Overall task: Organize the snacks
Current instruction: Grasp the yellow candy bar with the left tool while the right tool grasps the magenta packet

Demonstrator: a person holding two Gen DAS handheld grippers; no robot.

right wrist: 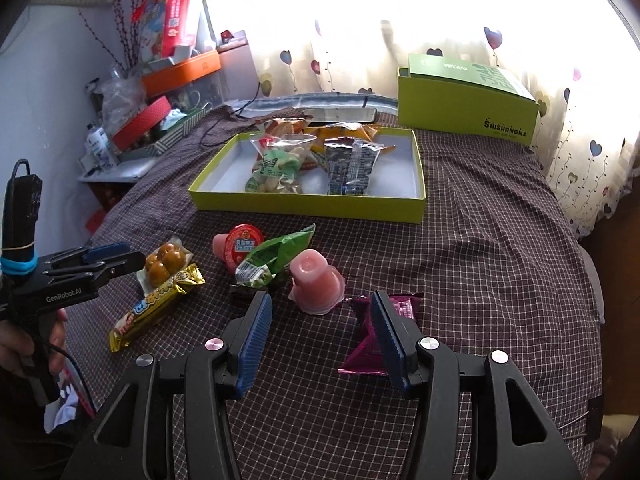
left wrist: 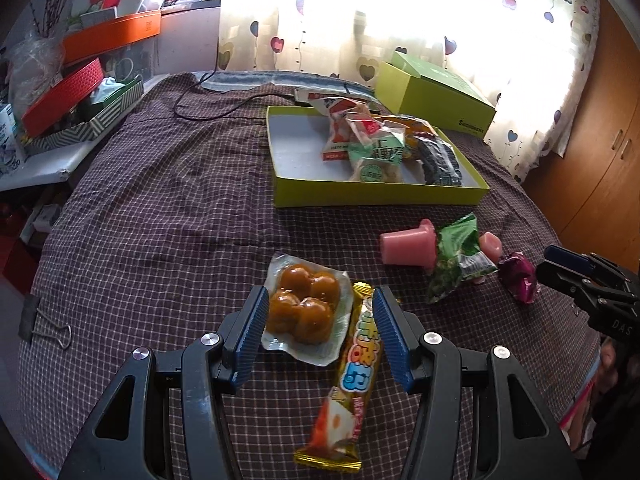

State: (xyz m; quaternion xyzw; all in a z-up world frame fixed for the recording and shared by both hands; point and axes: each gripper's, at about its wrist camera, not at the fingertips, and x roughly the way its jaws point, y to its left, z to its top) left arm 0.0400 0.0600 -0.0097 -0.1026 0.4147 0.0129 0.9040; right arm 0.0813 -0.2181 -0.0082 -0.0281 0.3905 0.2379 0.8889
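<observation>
Ahead of both grippers, the shallow green tray (right wrist: 308, 204) sits open on the checked cloth (right wrist: 500, 248), and it holds several packets bunched toward its far side: a pale green bag of round snacks (right wrist: 276, 172), a dark foil packet (right wrist: 350, 168) beside it, and orange and red-white wrappers behind. The near-left part of its pale floor is bare. Beyond it stands the green lid box (right wrist: 466, 100).

The loose snacks lie nearer. Between the left gripper's (left wrist: 320, 320) spread blue fingers (left wrist: 252, 324) lies a clear pack of 4 brown balls (left wrist: 304, 308), with a long yellow bar (left wrist: 356, 364) touching it on the right. That gripper is released, gripping nothing, low over the cloth.

Just ahead of the right gripper (right wrist: 320, 328) stands an upturned pink jelly cup (right wrist: 318, 280); a second jelly cup with a red lid (right wrist: 240, 246) lies on its side further left, a crumpled green packet (right wrist: 276, 258) between them. A magenta packet (right wrist: 376, 344) lies partly under the right finger. This gripper is also released, jaws wide, holding nothing.
</observation>
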